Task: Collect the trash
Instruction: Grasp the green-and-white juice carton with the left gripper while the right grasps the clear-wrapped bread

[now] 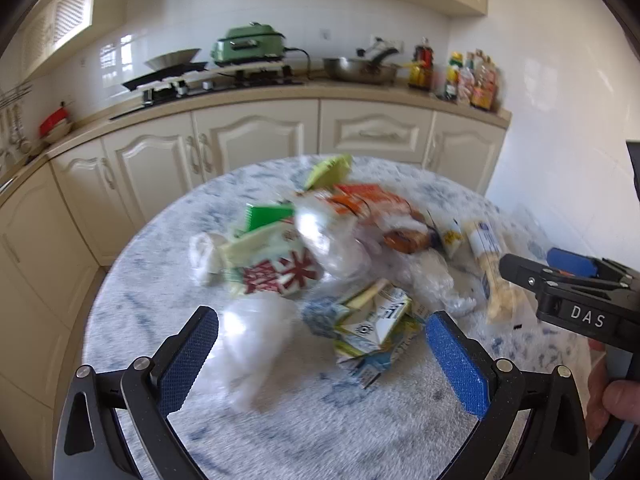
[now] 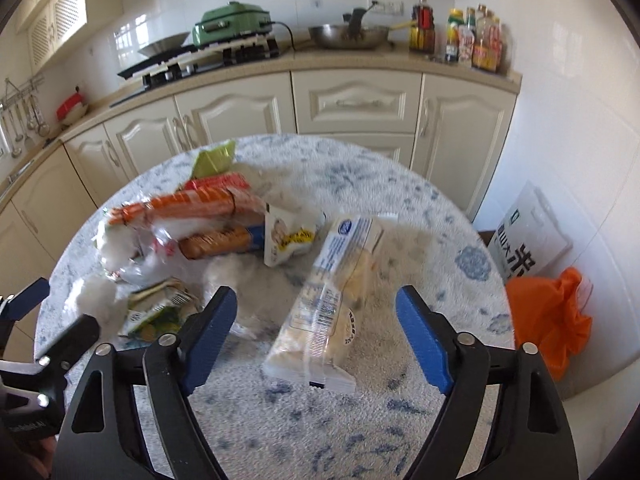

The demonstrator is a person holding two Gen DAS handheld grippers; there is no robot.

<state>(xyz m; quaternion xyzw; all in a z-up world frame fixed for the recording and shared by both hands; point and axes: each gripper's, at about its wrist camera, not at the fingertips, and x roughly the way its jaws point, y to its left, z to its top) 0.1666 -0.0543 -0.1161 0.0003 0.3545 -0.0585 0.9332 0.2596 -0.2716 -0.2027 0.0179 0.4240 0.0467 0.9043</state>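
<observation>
A heap of trash lies on a round table (image 1: 320, 420) covered in blue-and-white cloth. My left gripper (image 1: 322, 314) is open low over the near side of the heap. A crumpled white plastic bag (image 1: 256, 344) and a crushed drink carton (image 1: 376, 324) lie between its blue pads (image 1: 188, 360), untouched. Behind them are a red, white and green pack (image 1: 276, 268) and an orange wrapper (image 1: 360, 200). My right gripper (image 2: 316, 291) is open astride a long clear wrapper (image 2: 332, 292) with a white-and-blue label; its pads stand clear of the wrapper. Each gripper shows in the other's view: the right gripper (image 1: 532, 264) and the left gripper (image 2: 66, 304).
Cream cabinets (image 2: 356, 100) with a counter carrying a hob, a green appliance (image 2: 228, 24), a wok and bottles (image 2: 476, 40) stand behind the table. On the floor to the right sit an orange bag (image 2: 548, 320) and a white sack (image 2: 528, 236). A hand (image 1: 616, 396) holds the right gripper.
</observation>
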